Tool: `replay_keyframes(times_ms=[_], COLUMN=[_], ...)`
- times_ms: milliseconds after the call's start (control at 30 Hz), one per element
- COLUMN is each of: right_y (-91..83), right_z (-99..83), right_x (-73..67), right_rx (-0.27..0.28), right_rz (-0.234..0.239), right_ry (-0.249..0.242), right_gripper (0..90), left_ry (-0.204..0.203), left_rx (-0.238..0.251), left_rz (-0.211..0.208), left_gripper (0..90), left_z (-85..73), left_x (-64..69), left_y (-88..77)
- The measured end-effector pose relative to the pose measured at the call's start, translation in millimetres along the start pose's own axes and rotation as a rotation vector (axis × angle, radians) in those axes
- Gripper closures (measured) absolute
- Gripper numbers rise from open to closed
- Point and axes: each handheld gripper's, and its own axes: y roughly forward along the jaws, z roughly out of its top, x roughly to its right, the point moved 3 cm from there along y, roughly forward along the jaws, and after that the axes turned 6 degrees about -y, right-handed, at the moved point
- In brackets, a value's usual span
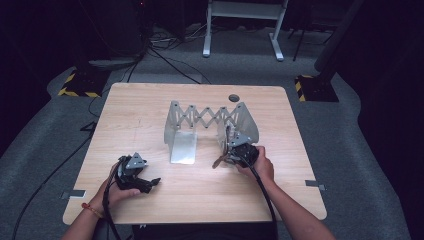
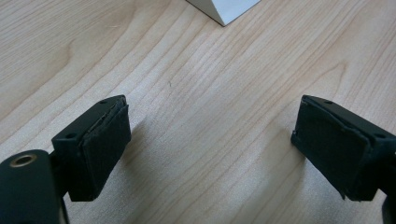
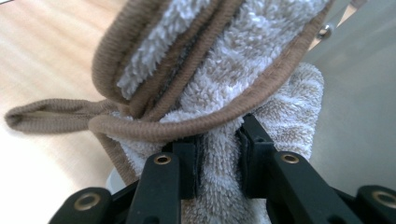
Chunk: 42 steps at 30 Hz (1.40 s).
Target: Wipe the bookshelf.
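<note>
A beige terry cloth (image 3: 224,70) with brown corded edging is pinched between the black jaws of my right gripper (image 3: 219,140), which is shut on a fold of it. A brown loop (image 3: 42,116) of the edging hangs out to the left. In the high view my right gripper (image 1: 231,150) holds the cloth (image 1: 218,162) at the right plate of a grey metal accordion rack (image 1: 207,117). My left gripper (image 1: 149,184) rests low over the front left of the table. Its jaws stand wide apart, the left gripper (image 2: 210,140) having only bare wood between them.
The wooden table (image 1: 150,105) has a round cable hole (image 1: 233,98) at the back. The rack's left plate (image 1: 183,147) reaches toward the front; its corner (image 2: 224,9) lies ahead of my left gripper. A grey rack plate (image 3: 359,93) stands close at the right of the cloth. Cables cross the floor behind.
</note>
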Motion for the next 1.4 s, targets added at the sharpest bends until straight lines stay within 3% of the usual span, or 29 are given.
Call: replay_keyframes(times_ms=[100, 167, 300, 400, 467, 567, 633, 767, 900, 1033, 1267, 1400], right_y=[-8.9, -16.9, -33.9, -31.5, -21.4, -5.1, 6.8, 23.8, 26.6, 16.2, -23.8, -45.1], right_z=[-1.0, 3.1, 20.8, 31.8, 33.1, 30.7, 27.6, 20.0, 14.9, 14.5, 29.0, 38.5], right_x=[0.0, 0.1, 4.5, 3.4, 0.5, -2.2, -2.9, -4.4, -8.5, -8.1, -6.3, 3.5], right_rx=[0.002, 0.034, 0.141, 0.169, 0.164, 0.138, 0.1, 0.037, 0.02, 0.01, 0.092, 0.142], right_rz=[0.018, -0.004, -0.14, -0.231, -0.265, -0.277, -0.301, -0.306, -0.294, -0.271, -0.403, -0.447], right_ry=[0.006, 0.004, -0.002, -0.036, -0.059, -0.063, -0.085, -0.088, -0.093, -0.083, -0.138, -0.115], right_gripper=[72.5, 72.6, 72.4, 72.4, 72.4, 72.5, 72.4, 72.5, 72.7, 72.8, 72.9, 72.9], left_ry=[-0.001, -0.001, -0.001, -0.001, -0.001, -0.001, -0.001, -0.001, -0.003, -0.004, 0.0, -0.001], left_rx=[0.001, 0.001, 0.001, 0.001, 0.001, 0.001, 0.001, 0.001, 0.001, 0.001, 0.0, 0.0], left_rz=[0.0, 0.0, 0.0, 0.0, 0.0, 0.0, 0.0, -0.001, -0.001, -0.001, 0.0, 0.0], left_gripper=[11.5, 11.5, 11.4, 11.4, 11.4, 11.5, 11.5, 11.5, 11.5, 11.5, 11.5, 11.6], left_z=[0.0, 0.0, 0.0, 0.0, 0.0, -0.1, -0.1, -0.1, -0.2, -0.3, -0.3, -0.3], left_x=[0.1, 0.1, 0.0, 0.0, 0.0, 0.1, 0.1, 0.2, 0.4, 0.6, 0.4, 0.4], left_y=[0.1, 0.1, 0.1, 0.1, 0.1, 0.0, 0.0, 0.0, 0.0, -0.2, -0.3, -0.3])
